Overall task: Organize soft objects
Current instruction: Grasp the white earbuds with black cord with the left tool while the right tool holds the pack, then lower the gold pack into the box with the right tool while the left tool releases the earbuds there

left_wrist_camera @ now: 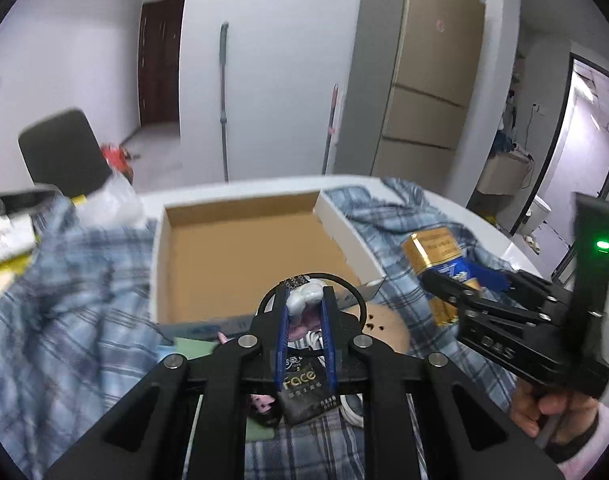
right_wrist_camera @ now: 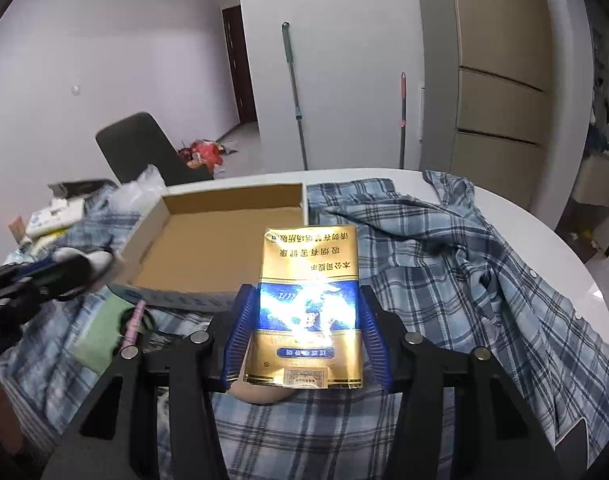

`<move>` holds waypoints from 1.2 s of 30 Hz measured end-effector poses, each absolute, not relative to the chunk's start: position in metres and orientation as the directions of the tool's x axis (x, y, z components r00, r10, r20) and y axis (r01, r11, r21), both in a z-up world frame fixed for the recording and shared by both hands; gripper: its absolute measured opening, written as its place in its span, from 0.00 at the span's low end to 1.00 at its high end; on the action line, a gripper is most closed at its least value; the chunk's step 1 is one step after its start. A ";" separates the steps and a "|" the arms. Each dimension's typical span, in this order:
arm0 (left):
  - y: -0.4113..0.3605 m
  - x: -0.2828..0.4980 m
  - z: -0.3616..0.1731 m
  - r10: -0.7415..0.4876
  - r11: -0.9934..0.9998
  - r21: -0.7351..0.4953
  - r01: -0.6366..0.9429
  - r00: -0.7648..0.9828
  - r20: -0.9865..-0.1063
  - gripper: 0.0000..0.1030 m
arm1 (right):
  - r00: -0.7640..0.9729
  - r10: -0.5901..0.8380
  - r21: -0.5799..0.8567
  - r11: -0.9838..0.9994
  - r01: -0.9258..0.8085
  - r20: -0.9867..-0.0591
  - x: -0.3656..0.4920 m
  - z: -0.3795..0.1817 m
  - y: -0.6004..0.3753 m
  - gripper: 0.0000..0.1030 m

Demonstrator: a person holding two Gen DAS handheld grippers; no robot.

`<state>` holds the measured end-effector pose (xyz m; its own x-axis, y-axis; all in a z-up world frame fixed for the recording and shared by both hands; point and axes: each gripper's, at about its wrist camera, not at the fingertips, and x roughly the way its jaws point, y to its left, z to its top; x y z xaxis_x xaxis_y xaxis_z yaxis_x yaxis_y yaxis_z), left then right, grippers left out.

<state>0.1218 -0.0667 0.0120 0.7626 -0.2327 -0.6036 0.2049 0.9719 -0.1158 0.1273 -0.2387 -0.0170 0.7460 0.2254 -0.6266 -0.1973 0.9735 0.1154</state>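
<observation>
My left gripper (left_wrist_camera: pixel 306 300) is shut on a small white soft lump (left_wrist_camera: pixel 304 299), held just in front of the near edge of an open, empty cardboard box (left_wrist_camera: pixel 240 256). A dark tissue pack marked "Face" (left_wrist_camera: pixel 304 390) lies under its fingers. My right gripper (right_wrist_camera: pixel 308 312) is shut on a gold and blue cigarette pack (right_wrist_camera: pixel 310 300), held above a blue plaid shirt (right_wrist_camera: pixel 444 272) to the right of the box (right_wrist_camera: pixel 224 240). The right gripper and its pack (left_wrist_camera: pixel 436 256) also show at the right of the left wrist view. The left gripper's tip shows at the left edge (right_wrist_camera: pixel 76 266) of the right wrist view.
The plaid shirt (left_wrist_camera: pixel 72 312) covers a white round table (right_wrist_camera: pixel 564 248). A green cloth (right_wrist_camera: pixel 100 340), a pink pen (right_wrist_camera: pixel 132 328) and a black hair tie (left_wrist_camera: pixel 312 280) lie near the box's front. Clutter and a plastic bag (left_wrist_camera: pixel 116 200) sit at the left. A dark chair (right_wrist_camera: pixel 144 152) stands behind.
</observation>
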 end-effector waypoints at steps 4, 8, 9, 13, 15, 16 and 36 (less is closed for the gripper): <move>-0.064 0.094 0.052 -0.173 0.982 -0.031 0.186 0.827 -0.535 0.15 | 0.789 0.224 0.085 0.973 -0.215 -0.571 0.113 0.014 -0.230 0.48; -0.052 0.081 0.089 -0.188 0.982 -0.063 0.180 0.860 -0.474 0.15 | 0.822 0.253 0.058 0.964 -0.261 -0.510 0.101 0.058 -0.216 0.49; -0.050 0.080 0.097 -0.179 0.984 -0.059 0.171 0.874 -0.452 0.15 | 0.835 0.251 0.045 0.964 -0.264 -0.489 0.099 0.071 -0.212 0.49; -0.040 0.087 0.125 -0.154 0.988 -0.074 0.136 0.909 -0.387 0.15 | 0.876 0.256 0.017 0.962 -0.273 -0.408 0.102 0.119 -0.197 0.49; -0.034 0.096 0.137 -0.130 0.990 -0.088 0.106 0.929 -0.346 0.15 | 0.892 0.252 0.009 0.963 -0.269 -0.374 0.109 0.136 -0.190 0.49; -0.031 0.102 0.142 -0.130 0.990 -0.097 0.103 0.932 -0.340 0.15 | 0.897 0.253 0.008 0.963 -0.268 -0.362 0.114 0.143 -0.187 0.49; -0.007 0.202 0.079 -0.107 0.993 -0.106 0.059 0.835 -0.540 0.15 | 0.815 0.225 0.010 0.966 -0.260 -0.534 0.206 0.068 -0.165 0.49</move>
<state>0.2022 -0.0068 0.0789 0.8350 -0.1070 -0.5398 0.0590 0.9927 -0.1056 0.2063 -0.1654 0.0682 0.8150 0.2248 -0.5340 -0.2599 0.9656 0.0096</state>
